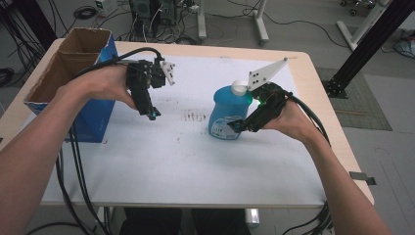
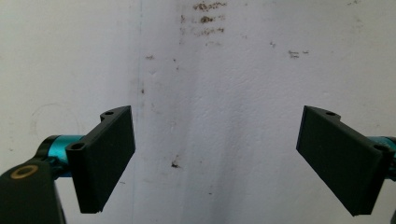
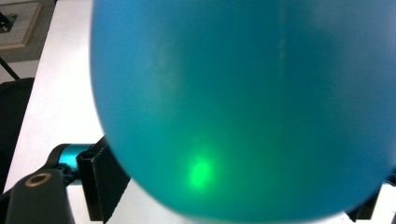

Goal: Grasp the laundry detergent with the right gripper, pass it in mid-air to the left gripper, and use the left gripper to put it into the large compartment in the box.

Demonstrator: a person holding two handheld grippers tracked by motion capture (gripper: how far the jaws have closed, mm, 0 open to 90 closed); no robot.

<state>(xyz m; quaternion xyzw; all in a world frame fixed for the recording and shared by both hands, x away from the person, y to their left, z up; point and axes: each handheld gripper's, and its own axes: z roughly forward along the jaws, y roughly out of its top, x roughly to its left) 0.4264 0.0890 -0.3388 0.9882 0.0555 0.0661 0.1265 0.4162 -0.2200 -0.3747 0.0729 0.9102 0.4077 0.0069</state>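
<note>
High view: a blue bottle point(image 1: 229, 111) with a white cap point(image 1: 239, 87) stands upright near the middle of the white table point(image 1: 161, 161), just right of a patch of brown stains point(image 1: 194, 116). The right gripper point(image 1: 241, 125) comes in low from the bottle's right side, its jaws set around the lower body. An open cardboard box point(image 1: 68, 68) with blue sides sits at the table's left edge — well apart from the bottle.

Right gripper view: the bottle point(image 3: 243, 102) sits very close between the jaws, with one black jaw at each lower corner against or just beside its sides. Contact looks likely, but whether the jaws are pressing or merely bracketing the body cannot be told. A green glow on the plastic is judged to be a reflection of the gripper's own lamp.

Left gripper view: the left gripper point(image 2: 215, 158) points down at bare, stained table with its jaws spread wide and nothing between them. From above, the left gripper point(image 1: 152, 113) hovers between box and bottle, clear of both.

Assessment: the low, sideways approach suits a wide, rounded body — a grip near the base keeps the upright bottle from tipping. The left gripper appears held ready, open, either to steady the bottle or to receive it. The box, standing open, is a plausible destination.
</note>
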